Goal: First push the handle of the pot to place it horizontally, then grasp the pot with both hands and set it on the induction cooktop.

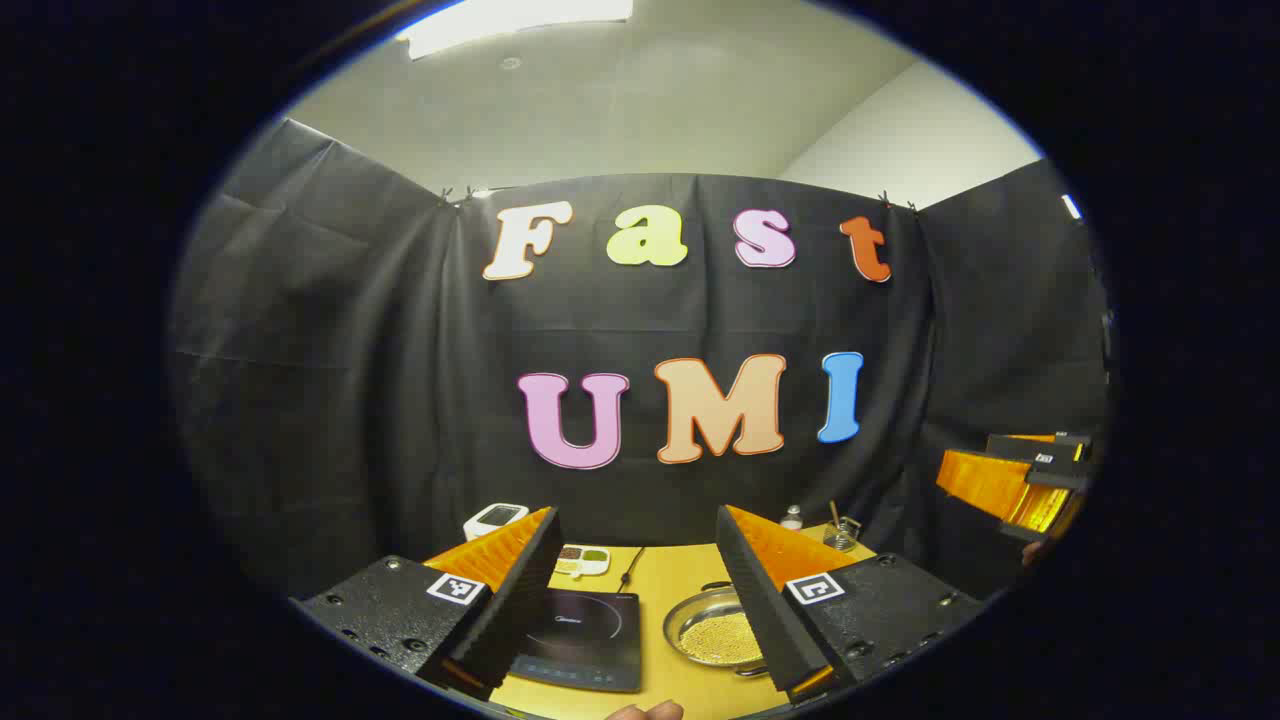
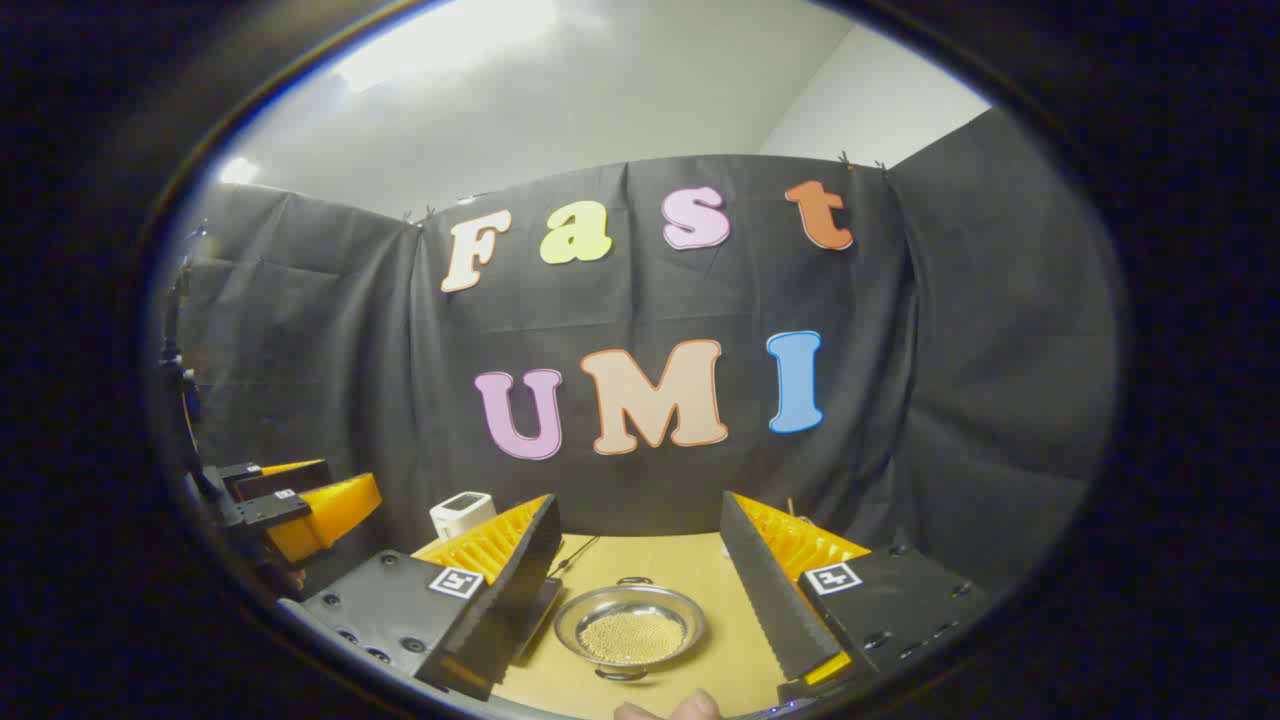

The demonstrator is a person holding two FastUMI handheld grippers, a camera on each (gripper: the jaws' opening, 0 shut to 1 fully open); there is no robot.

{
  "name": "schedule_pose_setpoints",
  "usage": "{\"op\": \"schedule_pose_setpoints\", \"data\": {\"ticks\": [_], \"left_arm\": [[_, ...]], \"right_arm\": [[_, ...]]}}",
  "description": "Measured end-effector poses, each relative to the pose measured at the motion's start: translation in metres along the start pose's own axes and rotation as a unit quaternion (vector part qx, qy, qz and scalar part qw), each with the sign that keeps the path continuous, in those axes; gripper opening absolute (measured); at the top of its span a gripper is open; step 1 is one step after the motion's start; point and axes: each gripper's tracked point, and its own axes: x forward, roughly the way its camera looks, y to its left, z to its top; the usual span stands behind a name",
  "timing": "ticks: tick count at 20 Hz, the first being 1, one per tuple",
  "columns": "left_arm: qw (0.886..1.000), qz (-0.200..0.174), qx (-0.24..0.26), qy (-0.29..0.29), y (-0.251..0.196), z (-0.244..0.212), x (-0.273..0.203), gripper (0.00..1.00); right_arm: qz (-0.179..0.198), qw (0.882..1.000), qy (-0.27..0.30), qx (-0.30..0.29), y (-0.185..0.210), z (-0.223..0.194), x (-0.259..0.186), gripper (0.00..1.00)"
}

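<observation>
Pot [image 2: 629, 628] on tabletop [image 2: 700, 575], partly behind the left gripper [image 1: 640, 600] fingers (both grippers' fingers released), induction cooktop [image 1: 580, 640] half hidden.

The surface [image 2: 690, 565] is yellow. On it, the pot [image 2: 630, 627] is shiny silver with pale golden grains speckling its inside. Left of the pot, the cooktop [image 1: 583, 640] is glossy black. Behind the cooktop, a white dish [image 1: 582, 560] holds brown and green fillings, and a timer [image 1: 494, 519] is white.
</observation>
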Motion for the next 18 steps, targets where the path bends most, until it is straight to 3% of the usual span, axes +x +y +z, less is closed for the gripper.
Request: {"op": "schedule_pose_setpoints", "data": {"ticks": [5, 6, 7, 8, 9, 13, 14, 15, 18], "left_arm": [[1.000, -0.014, -0.011, -0.002, -0.022, 0.002, 0.000, 0.90], [1.000, -0.015, -0.009, -0.004, -0.023, 0.003, -0.001, 0.94], [1.000, -0.014, -0.006, -0.007, -0.022, 0.006, -0.002, 0.90], [1.000, -0.014, -0.003, -0.010, -0.021, 0.007, -0.003, 0.94], [1.000, -0.011, 0.000, -0.011, -0.020, 0.008, -0.004, 0.90], [1.000, 0.000, 0.001, -0.010, -0.012, 0.007, -0.009, 0.89], [1.000, 0.002, 0.002, -0.010, -0.011, 0.005, -0.009, 0.94], [1.000, 0.003, 0.003, -0.009, -0.010, 0.004, -0.011, 0.89], [1.000, 0.008, 0.006, -0.009, -0.006, 0.004, -0.012, 0.90]], "right_arm": [[-0.006, 1.000, 0.003, 0.002, -0.011, 0.000, -0.005, 0.93], [-0.006, 1.000, 0.002, 0.002, -0.011, 0.000, -0.006, 0.93], [-0.006, 1.000, 0.001, 0.001, -0.011, 0.000, -0.005, 0.93], [-0.004, 1.000, 0.002, 0.000, -0.011, 0.000, -0.005, 0.93], [-0.004, 1.000, 0.001, -0.001, -0.011, 0.000, -0.005, 0.93], [-0.001, 1.000, 0.002, 0.002, -0.011, 0.001, -0.001, 0.93], [0.000, 1.000, 0.001, 0.002, -0.011, 0.002, -0.001, 0.93], [0.000, 1.000, 0.002, 0.002, -0.011, 0.001, -0.001, 0.93], [0.003, 1.000, 0.003, 0.004, -0.009, 0.000, -0.001, 0.93]]}}
